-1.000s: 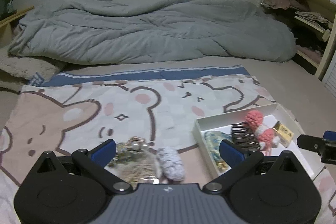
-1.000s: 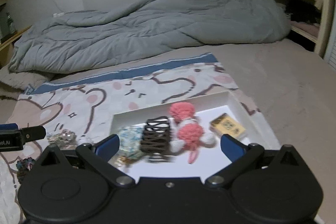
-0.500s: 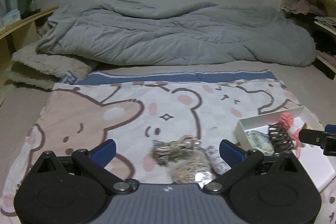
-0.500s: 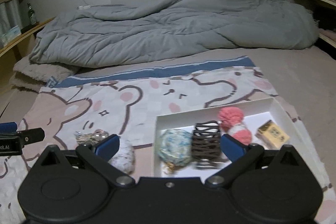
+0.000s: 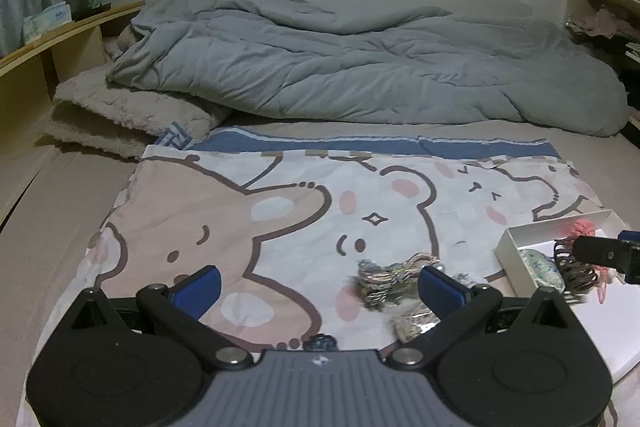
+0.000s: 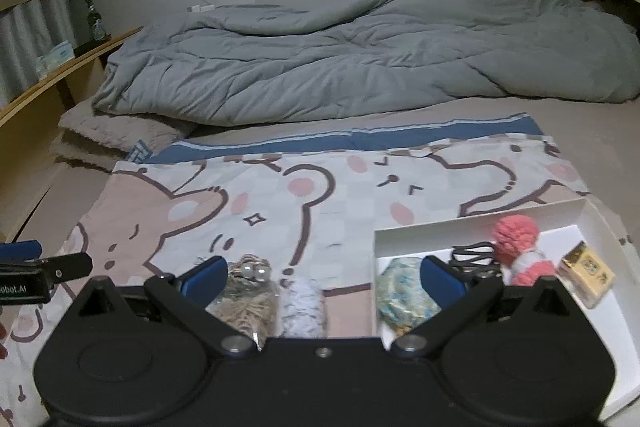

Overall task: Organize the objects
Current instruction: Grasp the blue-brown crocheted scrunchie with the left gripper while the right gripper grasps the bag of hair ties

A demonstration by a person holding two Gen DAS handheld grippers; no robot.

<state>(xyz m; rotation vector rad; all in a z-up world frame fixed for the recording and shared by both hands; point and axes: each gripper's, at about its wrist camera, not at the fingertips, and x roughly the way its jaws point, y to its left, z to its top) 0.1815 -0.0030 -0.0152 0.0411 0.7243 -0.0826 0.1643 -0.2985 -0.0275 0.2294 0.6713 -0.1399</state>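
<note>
Bedding fills the back of both views: a grey duvet [image 5: 360, 67] heaped across the far side, and in front of it the bear-print sheet [image 5: 280, 211] that serves as my work surface. On its right side sits the white box [image 6: 588, 211], the place I take the loose things to be going.

Already inside the box, as I see through the right wrist camera, are 4 items: a pale blue patterned scrunchie [image 6: 402, 293] at the left end, a dark claw clip [image 6: 474, 259] beside it, a pink knitted toy [image 6: 520, 247], and a small yellow carton [image 6: 586, 273] toward the right wall.

Not yet boxed, on the sheet just left of the box, are a fluffy white scrunchie [image 6: 304, 303], a beige accessory with 2 pearl beads [image 6: 250, 287], and a tangle of grey-green cord [image 5: 384, 277] that shows only in the left view. A small dark blue item [image 5: 322, 343] lies at the very edge of the left gripper body; I cannot tell what it is.

My left gripper [image 5: 316, 285] hangs over the sheet with its jaws spread wide and nothing between them. My right gripper [image 6: 324, 279] is likewise agape and empty, straddling the beaded piece, the white scrunchie and the box's left wall.

I judge the step in hand to be choosing the next loose piece. The white scrunchie is nearest the box, so the next move calls for centring the right gripper on it alone, clear of the beaded piece, before lowering and closing.
</note>
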